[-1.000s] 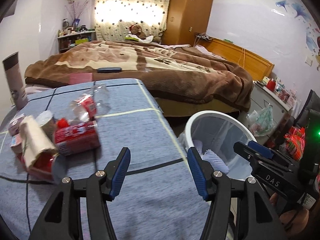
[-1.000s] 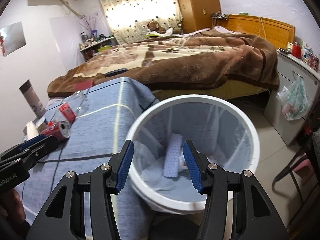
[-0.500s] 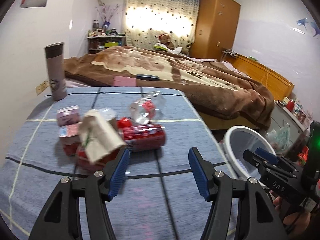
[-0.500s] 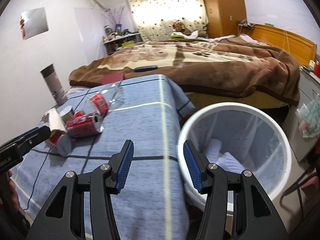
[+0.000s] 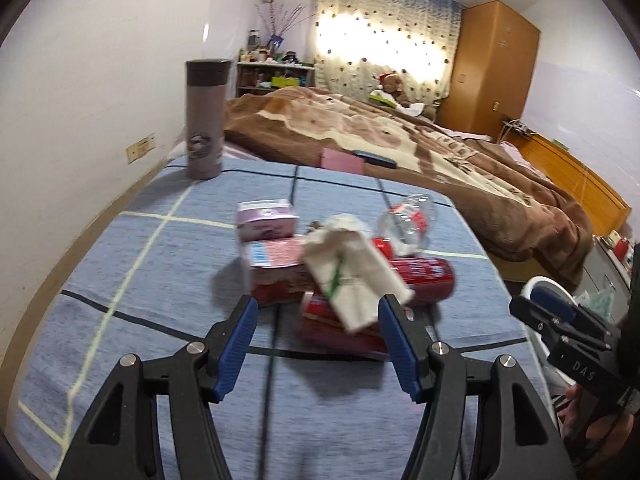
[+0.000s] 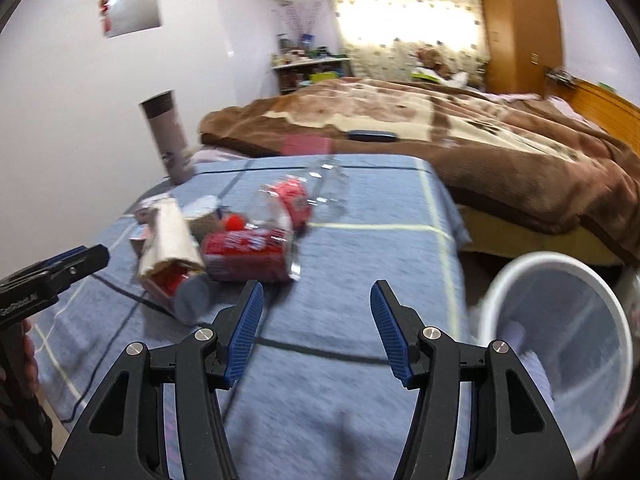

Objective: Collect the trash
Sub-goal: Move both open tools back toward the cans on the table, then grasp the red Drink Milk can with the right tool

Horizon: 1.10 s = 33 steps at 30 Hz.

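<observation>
facing the trash pile (image 5: pixel 340 272), left hand-held gripper (image 5: pixel 314 344) gapes empty.

Both handheld tools are built alike: the left gripper (image 5: pixel 314 340) and the right gripper (image 6: pixel 316 330) each have two matte black plastic arms with triangular cut-outs, joined by round silver screws at the pivots. Their fingers (image 5: pixel 236 348) end in bright blue pads with fine ribbing across the inner faces. Seen from the side, the right one (image 5: pixel 560 330) is a black wedge-shaped body with small screws, a blue tip and the white letters "DAS" printed on it. The left one (image 6: pixel 56 270) looks the same from the side, with blurred white lettering on its body.
</observation>
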{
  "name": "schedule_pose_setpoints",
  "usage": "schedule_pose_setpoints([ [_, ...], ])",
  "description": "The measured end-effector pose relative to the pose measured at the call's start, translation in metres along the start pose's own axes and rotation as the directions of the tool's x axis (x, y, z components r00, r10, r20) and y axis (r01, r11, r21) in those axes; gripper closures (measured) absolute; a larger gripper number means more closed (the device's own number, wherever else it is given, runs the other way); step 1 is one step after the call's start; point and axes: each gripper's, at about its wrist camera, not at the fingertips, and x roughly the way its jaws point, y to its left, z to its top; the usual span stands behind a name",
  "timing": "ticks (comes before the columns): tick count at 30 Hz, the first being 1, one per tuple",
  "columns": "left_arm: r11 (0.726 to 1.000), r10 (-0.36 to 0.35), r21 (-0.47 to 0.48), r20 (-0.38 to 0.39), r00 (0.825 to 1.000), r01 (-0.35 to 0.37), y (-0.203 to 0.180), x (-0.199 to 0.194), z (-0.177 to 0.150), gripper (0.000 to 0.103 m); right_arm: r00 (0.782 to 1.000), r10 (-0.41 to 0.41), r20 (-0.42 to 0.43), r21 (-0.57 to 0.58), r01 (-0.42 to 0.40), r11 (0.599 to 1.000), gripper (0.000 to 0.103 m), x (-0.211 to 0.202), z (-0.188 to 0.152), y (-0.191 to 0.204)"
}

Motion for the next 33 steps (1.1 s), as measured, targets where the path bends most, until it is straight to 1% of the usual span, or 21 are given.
schedule_pose_setpoints([
  [3,1.000,0.007,-0.015,-0.010,1.000,-0.007,0.013,0.004,0.002,0.038,0.999,0.039,0.000,-0.038,-0.039,0.999,0.045,0.012,0.010,0.009],
  [5,1.000,0.016,-0.012,-0.016,1.000,-0.016,0.018,0.007,0.002,0.038,0.999,0.048,-0.022,-0.071,-0.049,0.996,0.045,0.022,0.016,0.015],
  [8,1.000,-0.005,-0.030,-0.037,0.999,0.004,0.024,0.014,0.000,0.038,0.995,0.093,-0.031,-0.104,-0.096,0.990,0.045,0.033,0.023,0.022],
  [11,1.000,-0.002,-0.024,-0.056,0.998,0.001,0.027,0.020,0.000,0.038,0.993,0.109,-0.049,-0.111,-0.114,0.987,0.045,0.049,0.033,0.025],
  [13,1.000,-0.013,-0.025,-0.069,0.998,0.011,0.028,0.024,-0.001,0.037,0.992,0.108,-0.068,-0.131,-0.116,0.985,0.045,0.058,0.037,0.029],
  [15,0.999,-0.022,-0.027,-0.077,0.997,0.020,0.030,0.026,0.000,0.037,0.987,0.131,-0.089,-0.157,-0.144,0.977,0.045,0.064,0.040,0.033],
  [18,1.000,-0.016,-0.018,-0.082,0.996,0.015,0.032,0.029,0.002,0.037,0.976,0.181,-0.120,-0.178,-0.200,0.963,0.045,0.072,0.041,0.038],
  [19,1.000,-0.017,-0.019,-0.082,0.996,0.016,0.033,0.030,0.003,0.037,0.969,0.203,-0.143,-0.186,-0.228,0.956,0.045,0.074,0.040,0.039],
  [22,1.000,-0.018,-0.020,-0.079,0.997,0.016,0.036,0.030,0.005,0.037,0.961,0.208,-0.180,-0.222,-0.246,0.943,0.045,0.077,0.038,0.041],
  [24,1.000,-0.020,-0.021,-0.081,0.997,0.018,0.037,0.030,0.004,0.037,0.949,0.229,-0.217,-0.226,-0.277,0.934,0.045,0.076,0.035,0.041],
  [26,0.999,-0.022,-0.025,-0.086,0.996,0.020,0.039,0.031,0.004,0.037,0.940,0.224,-0.259,-0.234,-0.286,0.929,0.045,0.075,0.031,0.042],
  [28,0.999,-0.021,-0.034,-0.084,0.996,0.019,0.043,0.030,0.003,0.037,0.935,0.214,-0.282,-0.269,-0.292,0.918,0.045,0.069,0.022,0.048],
  [31,0.998,-0.034,-0.049,-0.090,0.995,0.029,0.046,0.029,0.001,0.037,0.918,0.218,-0.330,-0.266,-0.313,0.912,0.045,0.067,0.012,0.053],
  [33,0.998,-0.040,-0.054,-0.090,0.995,0.035,0.045,0.028,0.000,0.037,0.922,0.205,-0.328,-0.258,-0.296,0.920,0.045,0.066,0.009,0.057],
])
